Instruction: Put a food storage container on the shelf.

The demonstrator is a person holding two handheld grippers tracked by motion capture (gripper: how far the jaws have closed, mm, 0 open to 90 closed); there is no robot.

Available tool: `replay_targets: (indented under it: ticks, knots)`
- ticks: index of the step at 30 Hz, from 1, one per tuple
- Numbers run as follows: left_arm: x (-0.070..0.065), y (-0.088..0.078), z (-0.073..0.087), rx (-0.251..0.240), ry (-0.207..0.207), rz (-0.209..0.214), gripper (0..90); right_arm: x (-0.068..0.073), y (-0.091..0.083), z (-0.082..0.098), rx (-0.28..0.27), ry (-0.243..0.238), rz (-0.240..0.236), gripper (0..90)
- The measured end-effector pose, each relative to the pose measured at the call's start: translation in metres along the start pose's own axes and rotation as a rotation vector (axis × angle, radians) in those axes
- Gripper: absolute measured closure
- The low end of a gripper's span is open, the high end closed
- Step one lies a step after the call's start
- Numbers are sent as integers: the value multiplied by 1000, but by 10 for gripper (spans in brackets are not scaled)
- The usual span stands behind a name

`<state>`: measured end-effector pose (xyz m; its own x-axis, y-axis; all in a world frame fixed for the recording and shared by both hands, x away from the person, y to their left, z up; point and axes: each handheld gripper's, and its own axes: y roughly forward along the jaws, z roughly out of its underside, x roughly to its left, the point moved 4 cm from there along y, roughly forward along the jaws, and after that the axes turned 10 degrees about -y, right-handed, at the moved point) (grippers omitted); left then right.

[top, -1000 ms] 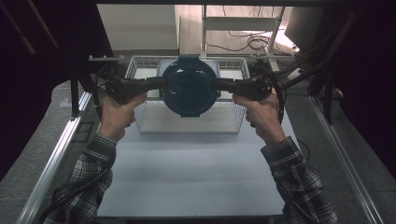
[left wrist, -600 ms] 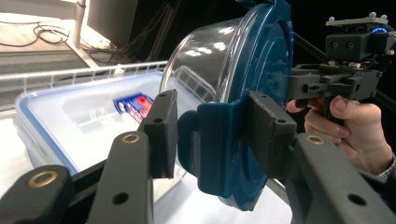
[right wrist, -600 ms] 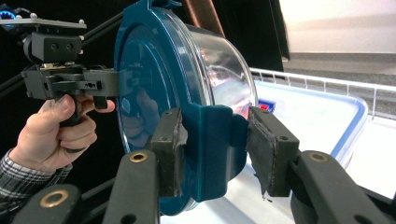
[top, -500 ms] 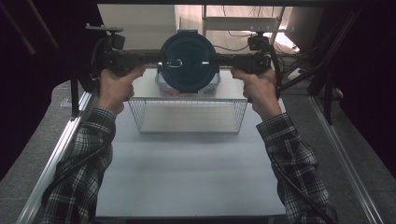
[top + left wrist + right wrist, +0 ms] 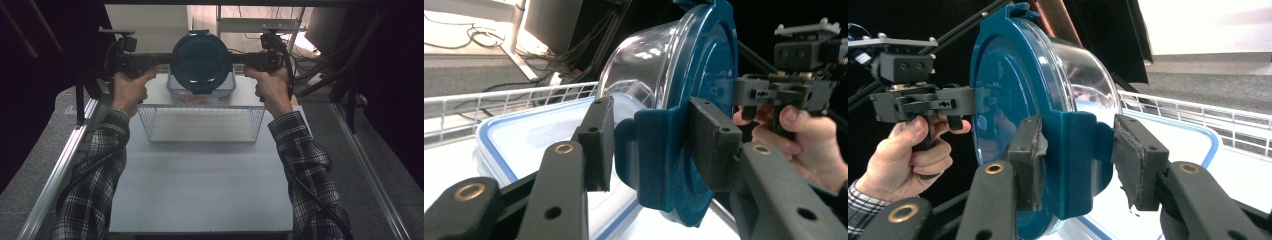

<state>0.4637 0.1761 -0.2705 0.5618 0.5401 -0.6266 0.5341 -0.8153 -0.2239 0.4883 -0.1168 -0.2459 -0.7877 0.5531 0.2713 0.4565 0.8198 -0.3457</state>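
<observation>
- Carrying step in hand, by the look of it: round glass container with a dark blue lid [image 5: 201,61] held aloft between two grippers, above the far part of the table [image 5: 200,185], over a rectangular clear box with a blue-rimmed lid [image 5: 200,92] beyond the wire basket [image 5: 200,125].
- Left gripper [image 5: 651,145] clamped on the lid's latch tab at the left side; pads pressing front and back of the tab.
- Right gripper [image 5: 1075,160] clamped likewise on the opposite latch tab at the right side.
- Container tipped on edge: lid face turned toward the near side and the camera above, clear glass bowl pointing away toward the far end.
- Axis through lid and bowl running near to far, roughly level; line between the two gripped tabs running left to right.
- Wire basket standing near of the container, with nothing visible inside in the high view.
- Next move, as a judgement: keep both grips even so the round body cannot swivel between the tabs, tilt the bowl back under the lid, then lower onto a chosen spot, possibly atop the rectangular box; destination not certain from here.
- Risk: uneven pull on the tabs could unlatch the lid.
</observation>
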Motion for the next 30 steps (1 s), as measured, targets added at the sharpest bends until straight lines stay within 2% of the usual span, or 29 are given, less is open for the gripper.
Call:
replay_targets:
  ticks: [2, 4, 8, 10, 12, 13, 14, 15, 16, 17, 20, 24, 28, 30]
  knots:
    - [0, 1, -1, -6, 25, -20, 556, -1, 2, -1, 7, -14, 12, 550]
    - [-1, 2, 0, -17, 38, -28, 551, -4, 3, -1, 6, 0, 7, 546]
    - [2, 4, 0, -37, 40, -27, 543, -10, 5, 0, -11, 24, -12, 542]
    - [4, 6, 0, -43, 55, -64, 534, -12, 7, 0, -18, 27, -15, 534]
    - [6, 9, 2, -32, 77, -127, 551, -11, 9, -1, -14, 18, -9, 507]
    - [7, 10, 3, -27, 77, -118, 547, -12, 11, -1, -13, 11, 18, 505]
    - [9, 12, 4, -25, 72, -104, 581, -12, 12, -2, -11, 1, 42, 560]
    - [9, 12, 4, -45, 59, -64, 575, -14, 14, -1, 18, -19, 90, 586]
    - [9, 13, 4, -45, 53, -90, 562, -15, 16, 1, 50, -39, 129, 629]
    - [8, 14, 4, -49, 65, -97, 576, -16, 15, 0, 17, -30, 112, 632]
    - [6, 14, 3, -44, 68, -118, 568, -15, 16, 0, 32, -44, 126, 635]
    - [3, 10, 4, -61, 88, -153, 559, -8, 11, -2, 29, -106, 181, 631]
    - [0, -2, 3, -80, 87, -139, 564, 5, -3, -3, 16, -144, 169, 681]
    - [-1, -7, 6, -69, 105, -156, 577, 13, -9, -1, 27, -182, 175, 720]
